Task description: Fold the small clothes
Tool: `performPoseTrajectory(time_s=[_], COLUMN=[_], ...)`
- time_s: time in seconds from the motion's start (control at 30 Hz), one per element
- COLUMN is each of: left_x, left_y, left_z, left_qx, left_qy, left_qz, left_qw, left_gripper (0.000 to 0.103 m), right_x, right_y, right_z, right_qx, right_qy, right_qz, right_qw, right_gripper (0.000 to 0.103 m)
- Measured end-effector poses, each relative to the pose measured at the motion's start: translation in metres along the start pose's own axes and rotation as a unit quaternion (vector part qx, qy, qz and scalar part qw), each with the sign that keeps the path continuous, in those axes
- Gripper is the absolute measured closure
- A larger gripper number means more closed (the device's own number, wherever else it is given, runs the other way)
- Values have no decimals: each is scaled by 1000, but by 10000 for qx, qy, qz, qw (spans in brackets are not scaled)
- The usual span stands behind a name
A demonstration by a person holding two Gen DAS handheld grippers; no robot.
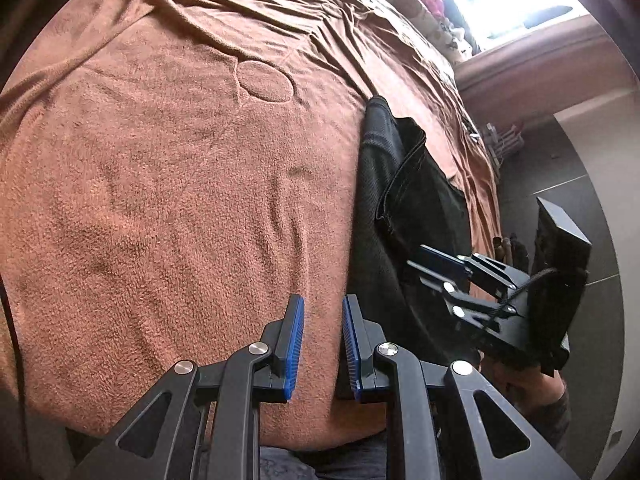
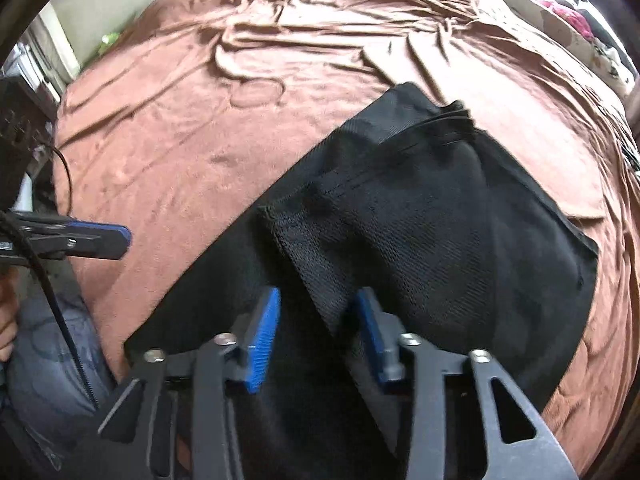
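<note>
A small black garment [image 2: 420, 216] lies partly folded on the brown blanket [image 2: 180, 140], with a mesh flap turned over its middle. It also shows in the left wrist view [image 1: 400, 184] at the right. My right gripper [image 2: 318, 300] is open just above the garment's near part, its blue pads on either side of the flap's lower edge. My left gripper [image 1: 323, 308] is open and empty over bare blanket [image 1: 160, 200], left of the garment. Each gripper shows in the other's view: the right gripper [image 1: 436, 276] and the left gripper [image 2: 120, 240].
The blanket is wrinkled toward the far side of the bed. Patterned bedding and clothes [image 2: 580, 24] lie at the far right. A grey tiled floor [image 1: 580, 184] lies beyond the bed's right edge. The person's jeans [image 2: 52, 360] are at the near left.
</note>
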State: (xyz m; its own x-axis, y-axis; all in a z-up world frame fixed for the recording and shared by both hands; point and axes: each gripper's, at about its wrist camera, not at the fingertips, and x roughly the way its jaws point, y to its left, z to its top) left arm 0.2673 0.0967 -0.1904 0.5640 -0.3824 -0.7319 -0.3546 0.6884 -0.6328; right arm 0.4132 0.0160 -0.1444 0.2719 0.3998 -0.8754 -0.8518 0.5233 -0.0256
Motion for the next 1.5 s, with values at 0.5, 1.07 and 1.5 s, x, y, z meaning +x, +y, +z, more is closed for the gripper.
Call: performPoseTrajectory(time_s=[0.5,1.07,1.5], left_x=[15,50,52], left_y=[-37,-62,-56], left_z=[12,19,21], left_qx=[889,1417,1219], left_qy=[6,218,258], left_qz=[627,918,904], left_qw=[9941,9854,9881], left_gripper=[83,83,83], right_x=[-58,-57,-49], right_y=[-88,-180,-214], right_z=[-25,-98,-86], right_qx=[1585,3705,3963], right_qy=[-909,-1343,-1537], right_qz=[-32,342,640], right_qw=[9832,9184,9029], right_gripper=[101,101,58])
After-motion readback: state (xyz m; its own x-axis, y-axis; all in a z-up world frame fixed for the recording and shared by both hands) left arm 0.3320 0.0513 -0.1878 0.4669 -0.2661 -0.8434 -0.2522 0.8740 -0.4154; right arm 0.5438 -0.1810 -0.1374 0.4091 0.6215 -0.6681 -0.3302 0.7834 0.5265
